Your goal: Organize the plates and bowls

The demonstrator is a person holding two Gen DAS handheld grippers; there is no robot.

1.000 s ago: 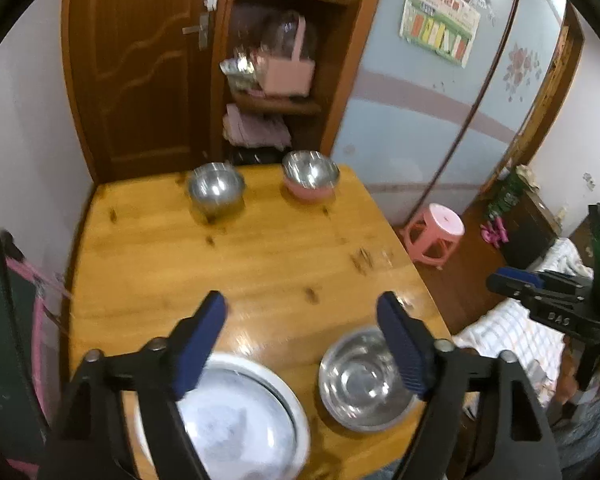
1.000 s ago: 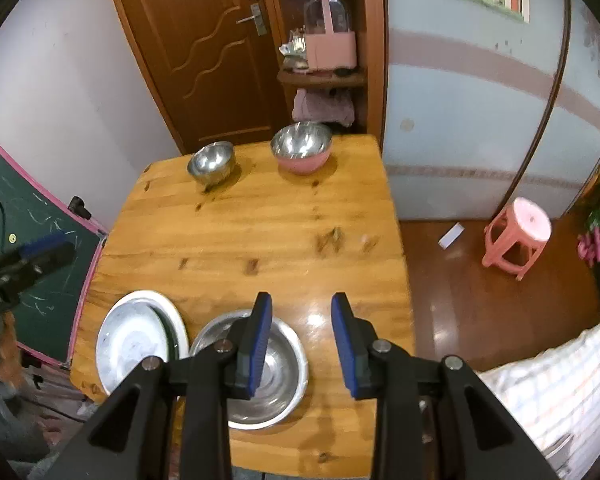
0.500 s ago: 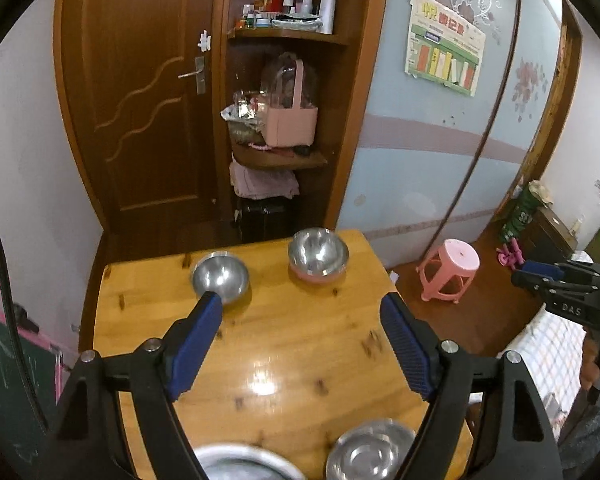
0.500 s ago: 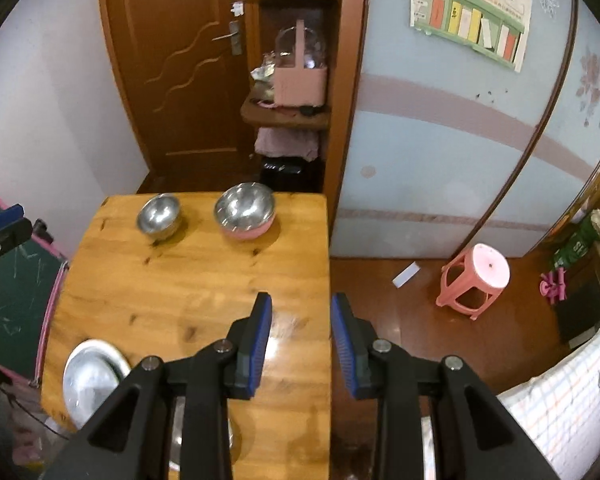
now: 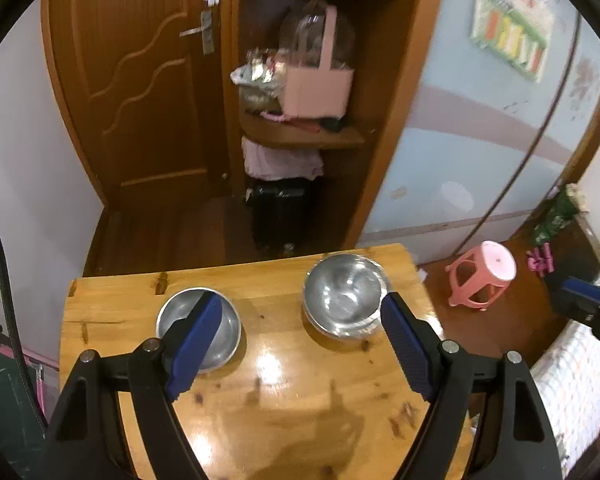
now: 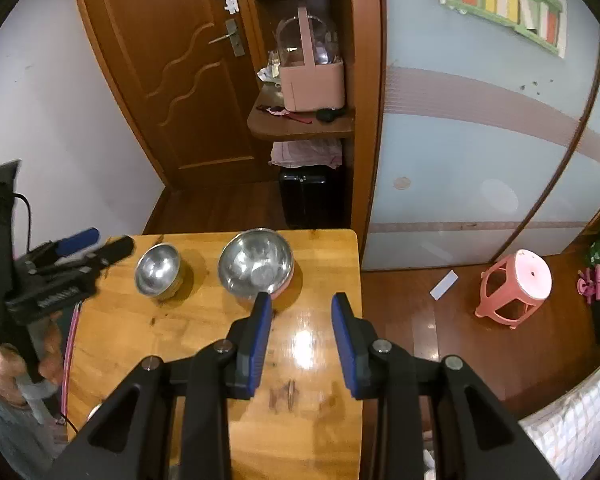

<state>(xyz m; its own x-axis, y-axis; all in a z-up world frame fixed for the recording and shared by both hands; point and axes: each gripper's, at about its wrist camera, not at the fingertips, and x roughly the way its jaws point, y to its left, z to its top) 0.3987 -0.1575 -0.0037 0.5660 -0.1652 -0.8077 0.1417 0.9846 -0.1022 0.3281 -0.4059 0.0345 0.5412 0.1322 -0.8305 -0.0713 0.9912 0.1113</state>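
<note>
**A:** Since both grippers hang over the near half of the table [image 6: 204, 340] holding nothing, which one's better placed? The left gripper [image 5: 296, 344] has its jaws spread wide, and the right gripper [image 6: 302, 340] has a narrower gap, with only bare wood between the pads.

**B:** Depends on the bowl, I reckon. From the left gripper, the small steel bowl [image 5: 198, 330] is at about 11 o'clock, partly behind its left finger. The bigger pink-bottomed bowl [image 6: 256, 266] sits near the far edge, 11 o'clock from the right gripper, 1 o'clock from the left.
</note>
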